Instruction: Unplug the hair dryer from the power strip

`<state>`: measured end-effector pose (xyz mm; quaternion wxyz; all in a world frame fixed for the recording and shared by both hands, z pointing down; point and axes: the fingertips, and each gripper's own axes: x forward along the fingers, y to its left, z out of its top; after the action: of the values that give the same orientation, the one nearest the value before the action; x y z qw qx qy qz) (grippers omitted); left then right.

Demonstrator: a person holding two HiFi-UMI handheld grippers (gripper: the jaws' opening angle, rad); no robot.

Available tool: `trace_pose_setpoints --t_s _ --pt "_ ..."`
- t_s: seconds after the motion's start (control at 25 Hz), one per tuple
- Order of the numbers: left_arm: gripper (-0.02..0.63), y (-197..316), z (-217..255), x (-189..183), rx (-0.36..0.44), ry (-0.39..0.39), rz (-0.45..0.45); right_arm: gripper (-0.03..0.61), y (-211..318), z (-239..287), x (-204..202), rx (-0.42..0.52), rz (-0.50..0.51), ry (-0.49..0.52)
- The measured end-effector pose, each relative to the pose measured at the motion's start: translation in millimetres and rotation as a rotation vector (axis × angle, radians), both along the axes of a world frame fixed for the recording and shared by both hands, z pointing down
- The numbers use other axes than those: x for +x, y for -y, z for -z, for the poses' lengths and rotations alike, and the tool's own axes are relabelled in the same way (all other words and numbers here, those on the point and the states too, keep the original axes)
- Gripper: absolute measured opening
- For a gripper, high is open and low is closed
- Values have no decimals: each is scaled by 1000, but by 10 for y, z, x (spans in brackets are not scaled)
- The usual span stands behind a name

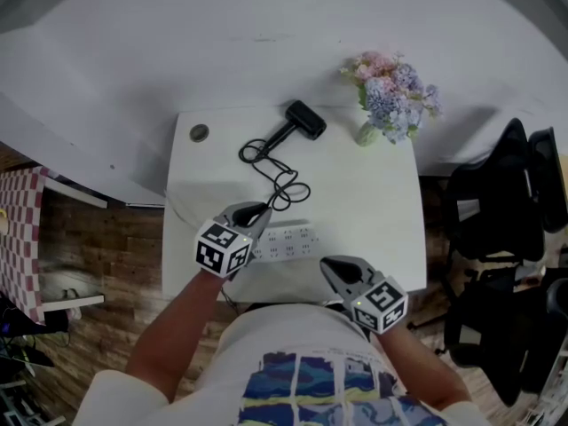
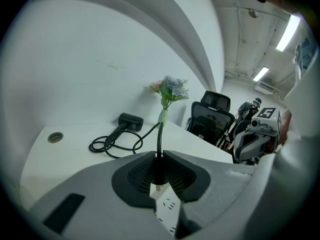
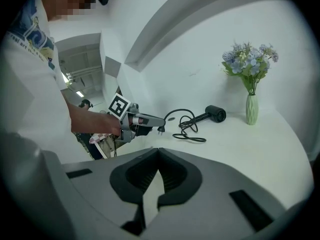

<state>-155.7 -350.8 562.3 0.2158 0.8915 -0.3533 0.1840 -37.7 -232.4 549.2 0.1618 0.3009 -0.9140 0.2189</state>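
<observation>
The left gripper [image 1: 258, 213] is held out over the table on a bare left forearm [image 1: 169, 327] and is tilted slightly downward, with its marker cube turned up toward the head. Its jaws are clamped on the plug [image 3: 161, 129], whose prongs are seen free in the air in the right gripper view. The right gripper [image 1: 329, 266] is kept nearer the body, at the table's near edge, on the right forearm [image 1: 424, 360]. Its jaws are closed tip to tip, and nothing is gripped between them.
</observation>
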Motion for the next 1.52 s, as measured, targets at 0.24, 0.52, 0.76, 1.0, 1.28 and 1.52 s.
trace_pose_setpoints --t_s 0.24,0.52,0.76,1.0,1.28,1.52 --pt "46 0 -4 9 -3 -1 4 -3 -9 55 26 14 6 -6" --pt "46 -17 -22 28 -10 -4 9 -5 -47 86 37 21 14 -9" --pt "46 -38 -40 39 -12 -6 15 -5 -76 71 61 19 13 -22" --pt "46 -43 -51 34 -12 -8 23 -5 -81 64 65 36 19 -19" --pt "46 -50 -38 37 -11 -15 29 -5 -87 58 71 21 20 -26" --pt "46 -64 -36 44 -16 -24 34 -5 -105 35 84 8 23 -31"
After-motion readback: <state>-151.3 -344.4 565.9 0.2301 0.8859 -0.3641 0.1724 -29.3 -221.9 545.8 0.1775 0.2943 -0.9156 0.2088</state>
